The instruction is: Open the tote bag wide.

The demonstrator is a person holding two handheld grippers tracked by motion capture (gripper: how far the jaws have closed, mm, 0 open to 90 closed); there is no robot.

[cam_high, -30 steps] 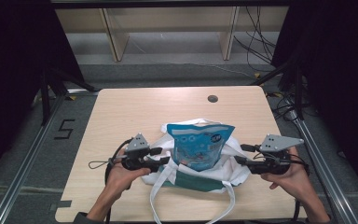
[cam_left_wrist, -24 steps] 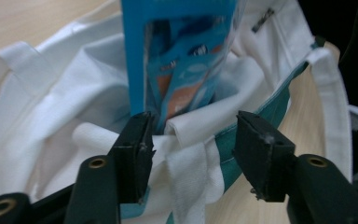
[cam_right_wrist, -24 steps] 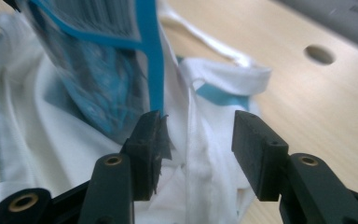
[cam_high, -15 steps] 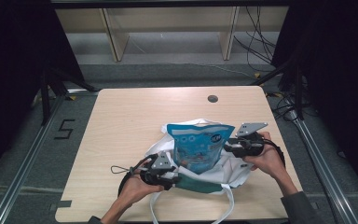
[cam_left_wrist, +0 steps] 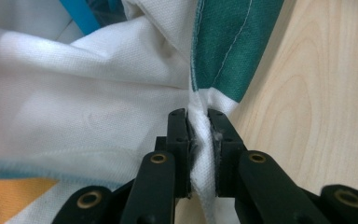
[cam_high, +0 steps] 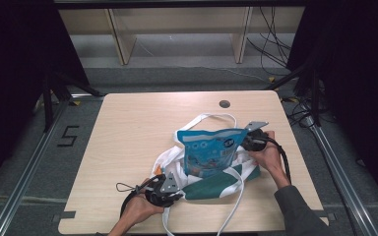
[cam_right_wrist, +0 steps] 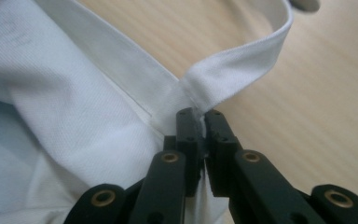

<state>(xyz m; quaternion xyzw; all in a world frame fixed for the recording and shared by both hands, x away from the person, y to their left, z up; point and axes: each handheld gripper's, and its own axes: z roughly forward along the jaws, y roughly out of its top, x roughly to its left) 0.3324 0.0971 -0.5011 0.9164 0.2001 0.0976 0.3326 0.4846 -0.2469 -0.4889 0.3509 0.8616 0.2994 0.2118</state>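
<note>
From the high view, a white and green cloth bag [cam_high: 211, 172] lies rumpled on the near right part of the wooden counter [cam_high: 128, 142], with a blue printed pouch [cam_high: 207, 150] standing in its mouth; the left hand-held gripper [cam_high: 170, 189] sits at the bag's near left corner and the right hand-held gripper [cam_high: 248, 140] at its far right edge, beside the pouch; from this height the jaws themselves are too small to judge.

The left gripper view settles it for that side; the left hand-held gripper [cam_left_wrist: 197, 140] is pressed together on a pinched fold of white cloth at the bag's [cam_left_wrist: 98, 102] edge, just below a green panel [cam_left_wrist: 228, 42], with a strip of the blue pouch [cam_left_wrist: 81, 16] at the top and an orange patch at the lower left corner. The right gripper view does the same for the other; the right hand-held gripper [cam_right_wrist: 200, 140] is pinching the white cloth where a white strap [cam_right_wrist: 242, 65] joins the bag [cam_right_wrist: 65, 116], the strap looping away over bare counter [cam_right_wrist: 307, 116].

Around them, a white handle loop [cam_high: 211, 119] lies on the counter beyond the pouch and two more straps [cam_high: 231, 211] trail toward the near edge; a dark round hole [cam_high: 224, 103] sits near the far edge; light wooden shelving [cam_high: 177, 24] stands past the counter, cables [cam_high: 275, 39] run over the floor at the right, and a mark shaped like a 5 [cam_high: 68, 136] is on the floor at the left.
</note>
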